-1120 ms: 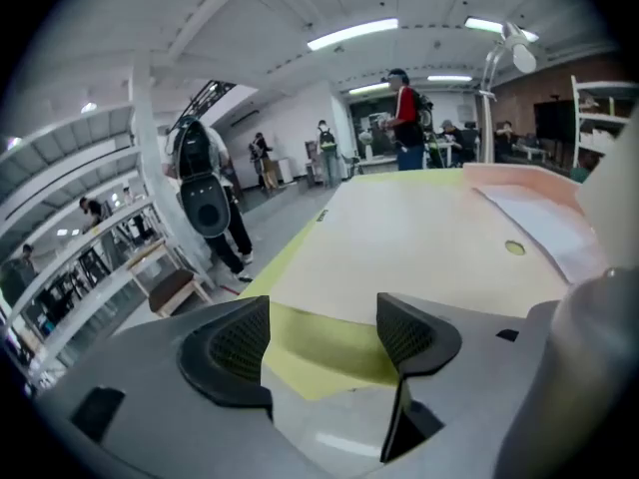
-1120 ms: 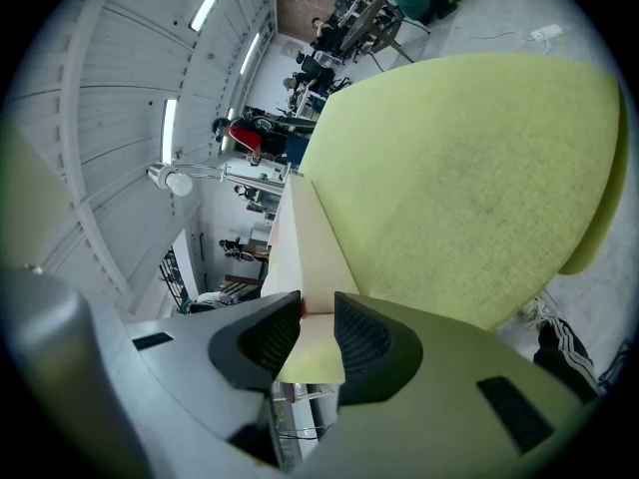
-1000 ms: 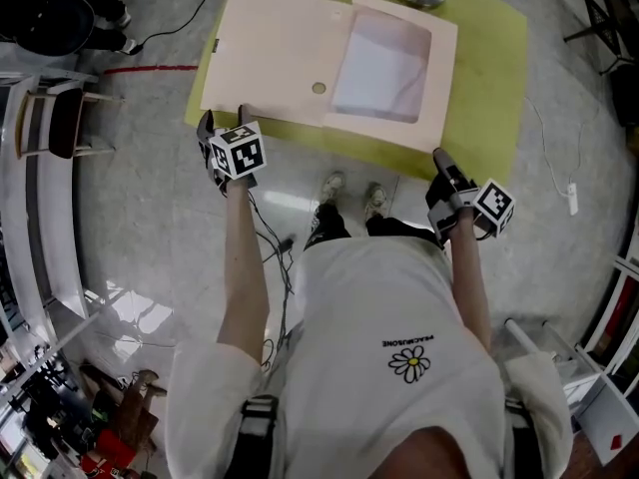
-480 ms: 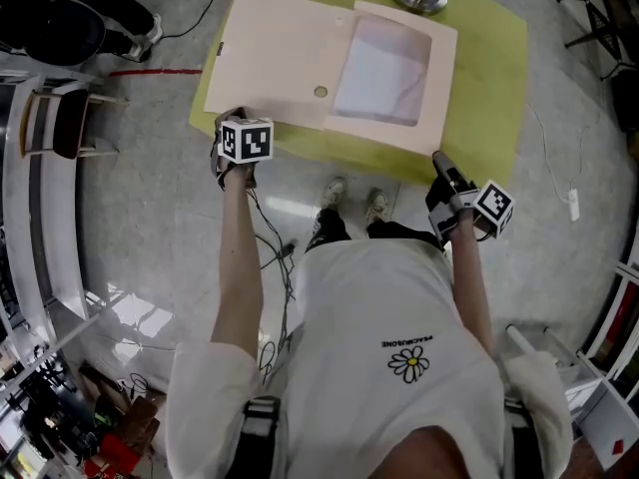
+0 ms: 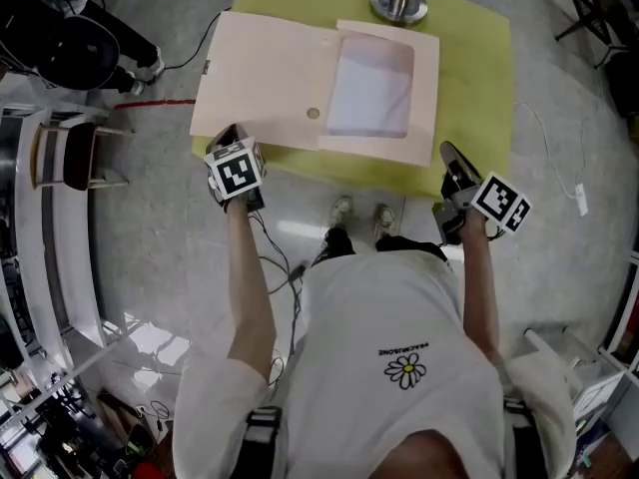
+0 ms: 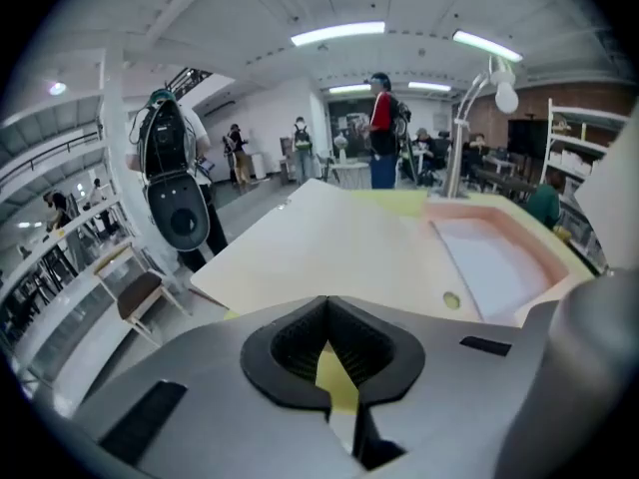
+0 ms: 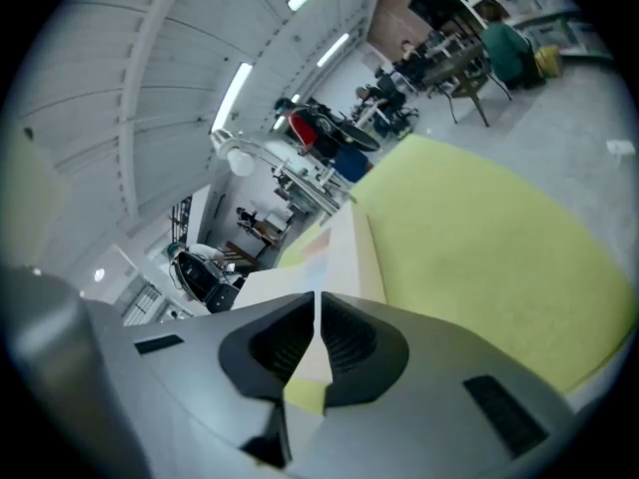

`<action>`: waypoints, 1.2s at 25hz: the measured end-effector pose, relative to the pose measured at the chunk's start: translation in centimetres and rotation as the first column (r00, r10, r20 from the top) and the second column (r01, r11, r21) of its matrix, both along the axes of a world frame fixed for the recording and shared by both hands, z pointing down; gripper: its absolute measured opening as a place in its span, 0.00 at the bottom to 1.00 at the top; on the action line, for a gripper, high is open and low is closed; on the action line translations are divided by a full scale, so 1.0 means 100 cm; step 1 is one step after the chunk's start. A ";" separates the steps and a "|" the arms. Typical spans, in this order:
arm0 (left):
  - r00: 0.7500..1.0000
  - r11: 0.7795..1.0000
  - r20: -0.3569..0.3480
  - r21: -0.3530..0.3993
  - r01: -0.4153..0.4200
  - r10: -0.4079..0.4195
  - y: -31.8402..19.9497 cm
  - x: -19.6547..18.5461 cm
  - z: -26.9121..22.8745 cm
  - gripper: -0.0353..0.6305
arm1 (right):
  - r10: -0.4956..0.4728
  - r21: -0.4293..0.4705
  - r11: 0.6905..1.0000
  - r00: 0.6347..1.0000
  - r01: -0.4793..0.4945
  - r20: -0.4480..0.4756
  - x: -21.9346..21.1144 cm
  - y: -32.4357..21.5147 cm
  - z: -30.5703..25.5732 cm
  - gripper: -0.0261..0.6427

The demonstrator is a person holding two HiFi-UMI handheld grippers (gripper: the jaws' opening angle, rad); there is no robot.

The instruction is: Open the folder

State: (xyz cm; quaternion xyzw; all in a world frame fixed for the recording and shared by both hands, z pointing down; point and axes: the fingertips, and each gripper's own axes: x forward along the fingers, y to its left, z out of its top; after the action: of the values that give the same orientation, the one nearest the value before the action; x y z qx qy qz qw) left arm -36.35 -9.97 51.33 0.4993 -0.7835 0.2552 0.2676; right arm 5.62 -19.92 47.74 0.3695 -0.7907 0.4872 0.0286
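Yellow-green table [image 5: 477, 88]; lamp base [image 5: 397, 4] at far edge; chair [image 5: 72, 156] left.

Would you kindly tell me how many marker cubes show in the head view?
2. One cube rides the left gripper, at the folder's near left corner; the other rides the right gripper, off the table's near right edge. None seems hidden.

Floor [image 5: 140, 267]: grey, glossy, reflective. A chair [image 5: 75, 155] with a dark seat stands at left. Ceiling strip lights [image 6: 337, 34] are lit. Shelving [image 6: 579, 148], apparently white, lines the right wall.
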 end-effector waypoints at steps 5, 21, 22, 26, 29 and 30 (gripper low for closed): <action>0.998 0.964 0.031 0.256 -0.065 0.059 -0.026 0.028 -0.098 0.07 | 0.034 0.342 0.939 0.981 0.034 -0.191 0.003 -0.028 -0.076 0.08; 0.924 0.645 0.264 0.663 -0.381 0.275 -0.075 0.198 -0.290 0.07 | 0.277 0.796 0.605 0.939 -0.006 -0.203 -0.019 -0.030 -0.235 0.06; 0.918 0.645 0.288 0.654 -0.395 0.271 -0.072 0.205 -0.290 0.07 | 0.290 0.803 0.596 0.933 -0.001 -0.214 -0.019 -0.027 -0.236 0.06; 0.902 0.618 0.318 0.657 -0.431 0.292 -0.066 0.225 -0.288 0.07 | 0.330 0.828 0.560 0.906 0.038 -0.265 -0.023 -0.015 -0.237 0.06; 0.895 0.615 0.299 0.650 -0.446 0.332 -0.065 0.236 -0.278 0.07 | 0.336 0.833 0.549 0.893 0.072 -0.299 -0.030 -0.007 -0.230 0.06; 0.891 0.613 0.298 0.648 -0.452 0.342 -0.066 0.238 -0.275 0.07 | 0.336 0.831 0.551 0.891 0.079 -0.307 -0.031 -0.006 -0.226 0.06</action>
State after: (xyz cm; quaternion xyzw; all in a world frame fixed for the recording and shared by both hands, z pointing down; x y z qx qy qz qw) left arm -12.55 -16.53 23.78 0.7040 -0.7069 0.0261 -0.0634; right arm 2.51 -20.52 25.12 0.4958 -0.8677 -0.0342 -0.0101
